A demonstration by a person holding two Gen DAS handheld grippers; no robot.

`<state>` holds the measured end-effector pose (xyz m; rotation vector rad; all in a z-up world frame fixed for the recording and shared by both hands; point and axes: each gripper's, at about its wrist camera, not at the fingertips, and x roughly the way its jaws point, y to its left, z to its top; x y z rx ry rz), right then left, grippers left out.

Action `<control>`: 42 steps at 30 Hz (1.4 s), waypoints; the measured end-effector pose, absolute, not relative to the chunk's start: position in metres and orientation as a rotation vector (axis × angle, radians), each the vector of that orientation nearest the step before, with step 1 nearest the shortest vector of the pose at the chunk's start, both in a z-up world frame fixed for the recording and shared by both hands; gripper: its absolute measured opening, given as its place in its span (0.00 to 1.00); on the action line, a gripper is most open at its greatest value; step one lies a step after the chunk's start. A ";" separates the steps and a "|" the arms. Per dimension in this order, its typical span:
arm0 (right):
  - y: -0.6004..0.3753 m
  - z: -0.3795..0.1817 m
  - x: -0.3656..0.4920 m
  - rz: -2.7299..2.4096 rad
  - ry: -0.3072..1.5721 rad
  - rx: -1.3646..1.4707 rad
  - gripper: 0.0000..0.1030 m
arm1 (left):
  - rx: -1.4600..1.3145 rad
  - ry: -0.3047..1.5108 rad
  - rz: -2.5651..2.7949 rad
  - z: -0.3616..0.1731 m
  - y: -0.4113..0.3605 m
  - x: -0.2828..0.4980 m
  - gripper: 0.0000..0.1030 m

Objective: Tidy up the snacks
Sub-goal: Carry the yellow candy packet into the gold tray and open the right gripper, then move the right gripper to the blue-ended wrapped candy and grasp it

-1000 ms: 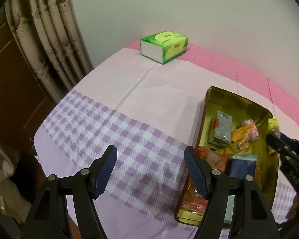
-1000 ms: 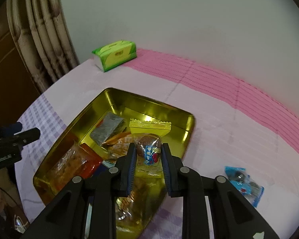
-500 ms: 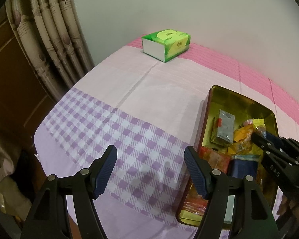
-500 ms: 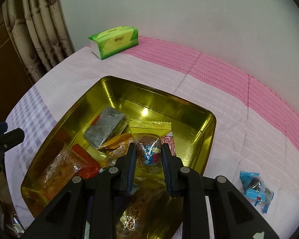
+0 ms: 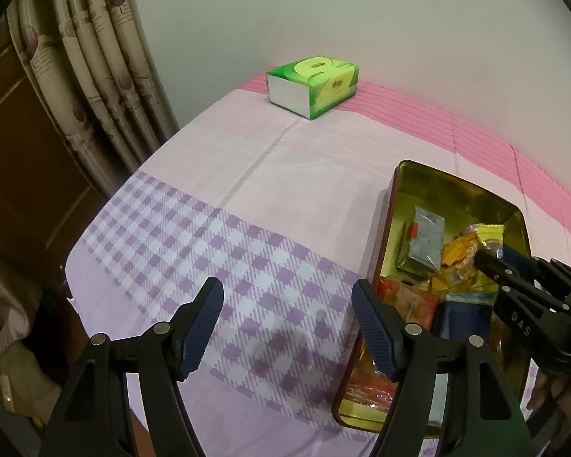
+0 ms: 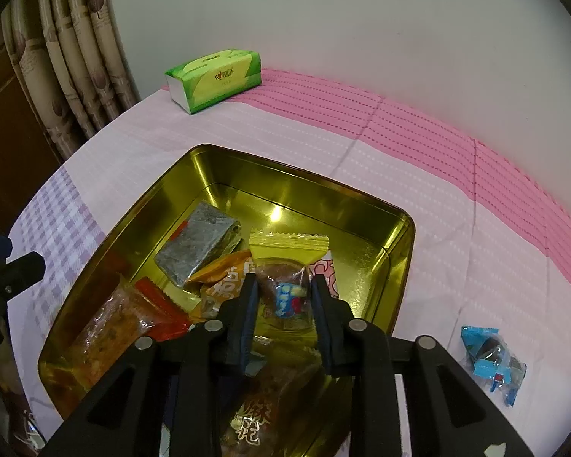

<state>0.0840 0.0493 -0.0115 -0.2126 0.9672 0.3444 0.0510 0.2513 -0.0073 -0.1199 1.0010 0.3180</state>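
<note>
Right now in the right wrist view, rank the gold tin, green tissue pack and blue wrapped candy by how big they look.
1. Gold tin
2. Green tissue pack, though it lies farther away
3. Blue wrapped candy

Left claw [image 5: 287,329] angled downward, jaws parted wide, nothing between. Right claw [image 6: 285,304] angled downward, jaws opening around a wrapped snack [image 6: 285,297].

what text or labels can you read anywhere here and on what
"DAS": white letters on the right tongs, left wrist view.
"麻花": large red characters on the clear snack bag under the right tongs, in the gold tin.
Tissue pack: logo on top, too small to read.
Orange packet: characters partly hidden, unreadable.
Yellow-topped snack between the opening tongs: blue label too blurred to read.
</note>
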 end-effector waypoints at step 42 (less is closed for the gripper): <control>-0.139 -0.004 0.060 0.302 1.007 -0.306 0.55 | 0.001 0.990 0.228 -0.007 0.214 0.048 0.71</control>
